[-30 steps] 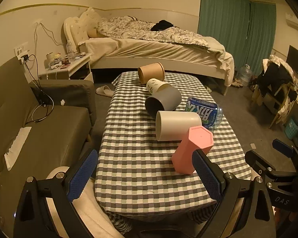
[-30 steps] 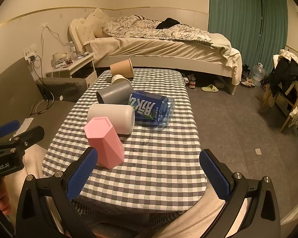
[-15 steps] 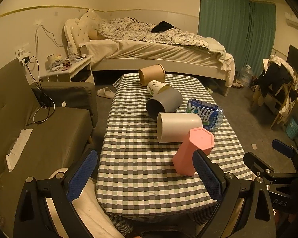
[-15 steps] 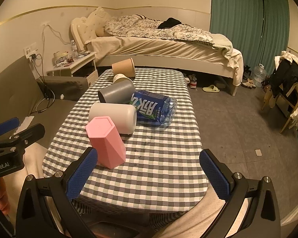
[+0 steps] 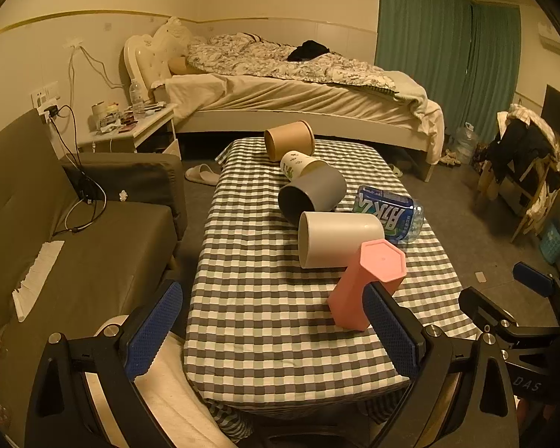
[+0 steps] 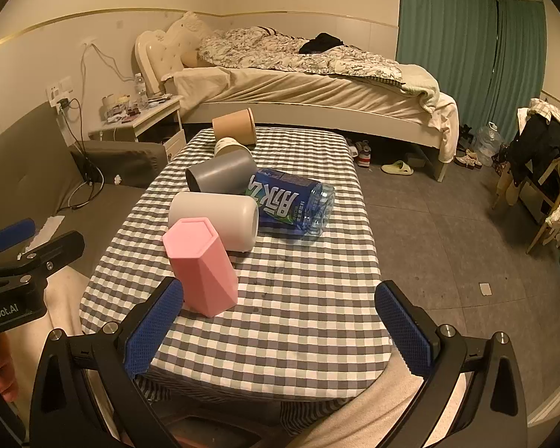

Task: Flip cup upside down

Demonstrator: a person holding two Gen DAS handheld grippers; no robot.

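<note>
A pink hexagonal cup (image 5: pixel 362 283) (image 6: pixel 201 265) stands upside down near the front of the checked table (image 5: pixel 265 321) (image 6: pixel 310 298). Behind it a white cup (image 5: pixel 339 239) (image 6: pixel 216 220), a grey cup (image 5: pixel 313 194) (image 6: pixel 220 175), a small printed cup (image 5: pixel 298 162) (image 6: pixel 227 145) and a tan cup (image 5: pixel 289 143) (image 6: pixel 235 127) lie on their sides in a row. My left gripper (image 5: pixel 272 332) is open and empty, back from the table's front edge. My right gripper (image 6: pixel 276 328) is open and empty, to the right of the pink cup.
A blue-labelled water bottle (image 5: pixel 390 212) (image 6: pixel 291 203) lies on its side beside the white cup. A dark sofa (image 5: pixel 56 246) stands left of the table, a bed (image 5: pixel 298 89) behind it, a nightstand (image 5: pixel 130 127) at the back left. Open floor (image 6: pixel 448 224) lies to the right.
Both grippers have drifted slightly, so the scene shifts a little in each view. The cups and bottle have not moved. Both stay open.
</note>
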